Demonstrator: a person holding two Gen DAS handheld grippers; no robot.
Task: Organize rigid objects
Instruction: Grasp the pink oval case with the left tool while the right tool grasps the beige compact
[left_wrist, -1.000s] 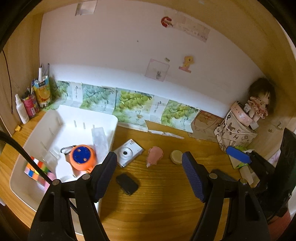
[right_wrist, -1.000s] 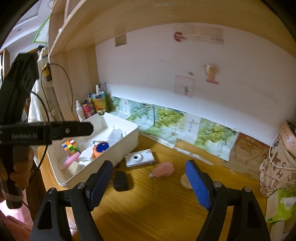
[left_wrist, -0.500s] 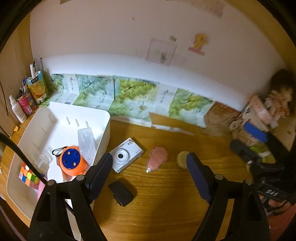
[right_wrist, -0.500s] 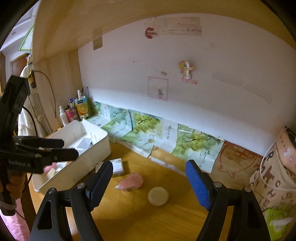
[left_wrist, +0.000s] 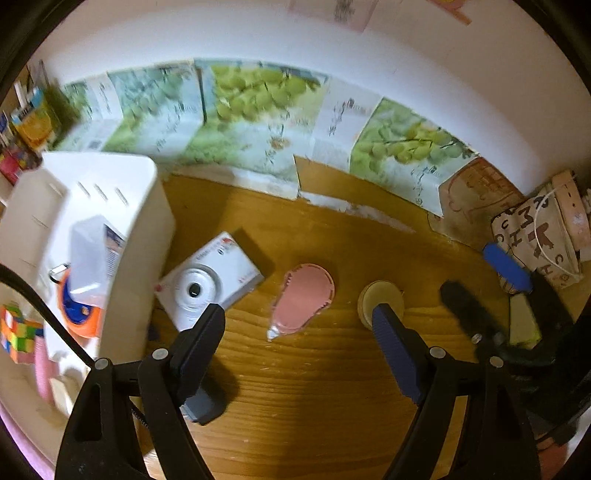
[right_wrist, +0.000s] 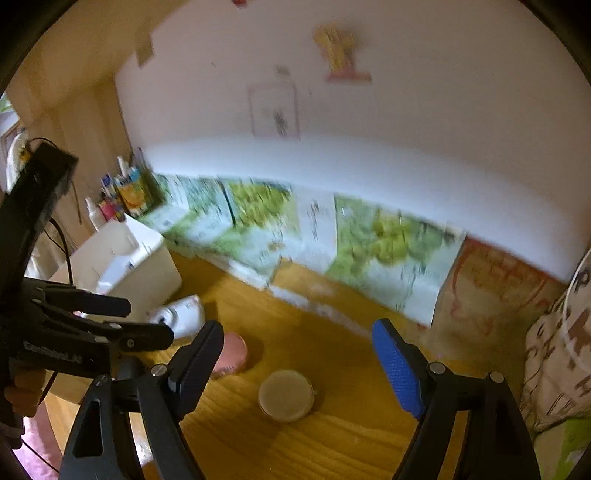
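Observation:
A white toy camera (left_wrist: 208, 282), a pink flat object (left_wrist: 304, 297) and a round beige disc (left_wrist: 380, 301) lie in a row on the wooden desk. My left gripper (left_wrist: 299, 347) is open and empty just above the pink object. My right gripper (right_wrist: 295, 362) is open and empty, with the disc (right_wrist: 286, 395) between its fingers in view. The pink object (right_wrist: 232, 354) and camera (right_wrist: 181, 317) show to its left. The white bin (left_wrist: 66, 236) at the left holds an orange and blue gadget (left_wrist: 79, 312), a colour cube (left_wrist: 18, 328) and a clear packet (left_wrist: 92, 254).
A small dark object (left_wrist: 203, 404) lies under my left finger. Grape-print cartons (left_wrist: 258, 122) line the back wall. A patterned bag (left_wrist: 535, 236) stands at the right. Bottles and a juice carton (right_wrist: 129, 192) stand behind the bin.
Both grippers have moved forward and down toward the desk. The left one has closed in on the pink object and the right one on the disc. Both stay open.

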